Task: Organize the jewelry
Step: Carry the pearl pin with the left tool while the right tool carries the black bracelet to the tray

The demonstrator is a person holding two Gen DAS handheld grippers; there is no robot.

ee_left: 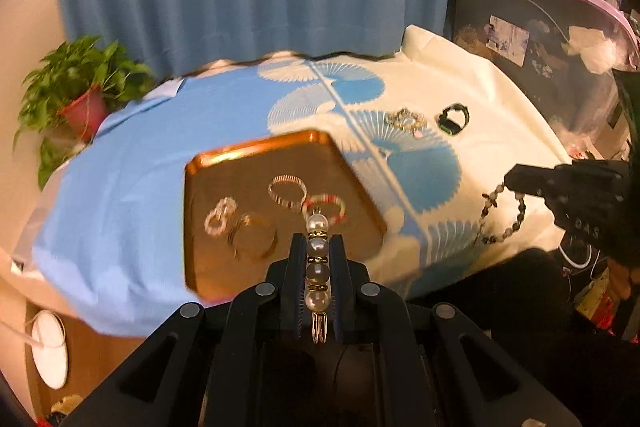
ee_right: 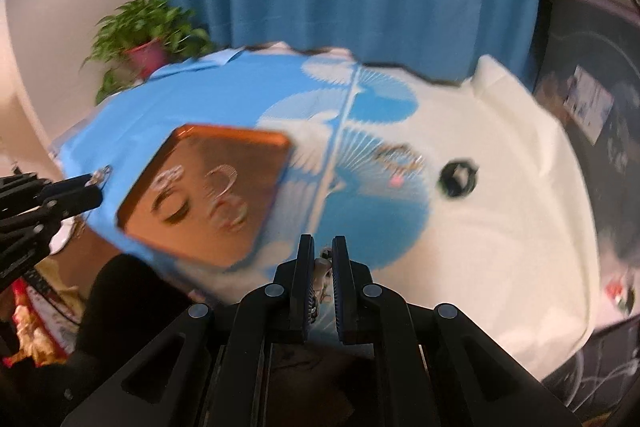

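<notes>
Pearl bracelet (ee_left: 317,259) sits clamped lengthwise in the left gripper (ee_left: 317,241) over the copper tray (ee_left: 224,163), likely to join the rings there. Right gripper (ee_right: 322,247) jaws pinch a grey bead bracelet (ee_left: 505,217) above the cloth (ee_left: 120,227), seemingly tray-bound too.

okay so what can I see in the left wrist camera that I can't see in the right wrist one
Only the left wrist view shows the pearl hair clip clearly, clamped in the left gripper, and the bead bracelet as a whole loop hanging from the right gripper. Only the right wrist view shows the right gripper's pads closed on those beads up close. Both show the copper tray holding rings and bracelets, the dark ring, the sparkly bracelet on the cloth, and the potted plant.
</notes>
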